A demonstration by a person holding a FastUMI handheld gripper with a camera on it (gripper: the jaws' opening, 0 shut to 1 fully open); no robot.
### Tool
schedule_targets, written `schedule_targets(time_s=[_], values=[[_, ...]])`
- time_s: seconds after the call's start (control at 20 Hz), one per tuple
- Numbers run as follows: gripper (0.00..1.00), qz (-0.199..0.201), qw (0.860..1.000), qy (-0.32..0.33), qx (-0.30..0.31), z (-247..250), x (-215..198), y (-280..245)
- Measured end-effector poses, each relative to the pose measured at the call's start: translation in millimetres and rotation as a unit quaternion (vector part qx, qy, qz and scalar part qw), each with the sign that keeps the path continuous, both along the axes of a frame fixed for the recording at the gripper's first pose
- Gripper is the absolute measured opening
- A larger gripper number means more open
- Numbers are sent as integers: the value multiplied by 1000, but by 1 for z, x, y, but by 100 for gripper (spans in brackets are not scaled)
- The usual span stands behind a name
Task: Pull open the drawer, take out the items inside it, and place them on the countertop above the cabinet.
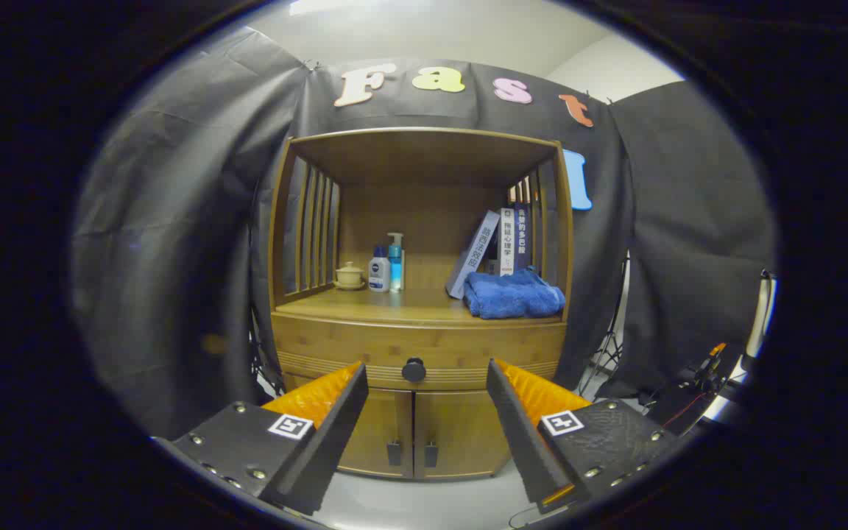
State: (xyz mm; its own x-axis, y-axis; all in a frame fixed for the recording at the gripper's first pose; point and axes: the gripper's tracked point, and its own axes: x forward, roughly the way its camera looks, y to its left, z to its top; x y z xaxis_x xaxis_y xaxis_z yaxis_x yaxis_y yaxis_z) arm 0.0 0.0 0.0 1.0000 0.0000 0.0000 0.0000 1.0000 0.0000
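Gripper view, looking straight at the drawer: shut flush in the cabinet front, its round dark knob centred and facing outward for a frontal pinch. Sits beyond the gripper, apart from it, the knob lined up in the gap between the spread fingertips; nothing gripped, fingers wide open (probably pre-set that way to straddle the knob). Contents hidden behind the closed front, so impossible to tell what waits inside. Just above, the countertop, with bare wood left in the middle as a likely landing spot. Already parked there: a small lidded cup and two bottles toward the left, a folded blue towel at right, books leaning behind it. Below the drawer, two closed doors. Task seemingly at its start, drawer not yet pulled.
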Motion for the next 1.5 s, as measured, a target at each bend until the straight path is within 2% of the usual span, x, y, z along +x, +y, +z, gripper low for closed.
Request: schedule_targets(time_s=[0.7, 1.05, 1.2, 1.5], values=[[97, 10, 1000, 14, 5, -28, 5, 13], [97, 19, 1000, 2, 11, -22, 15, 25], [97, 28, 999, 5, 33, -29, 35, 36], [97, 16, 999, 13, 34, -46, 103, 39]])
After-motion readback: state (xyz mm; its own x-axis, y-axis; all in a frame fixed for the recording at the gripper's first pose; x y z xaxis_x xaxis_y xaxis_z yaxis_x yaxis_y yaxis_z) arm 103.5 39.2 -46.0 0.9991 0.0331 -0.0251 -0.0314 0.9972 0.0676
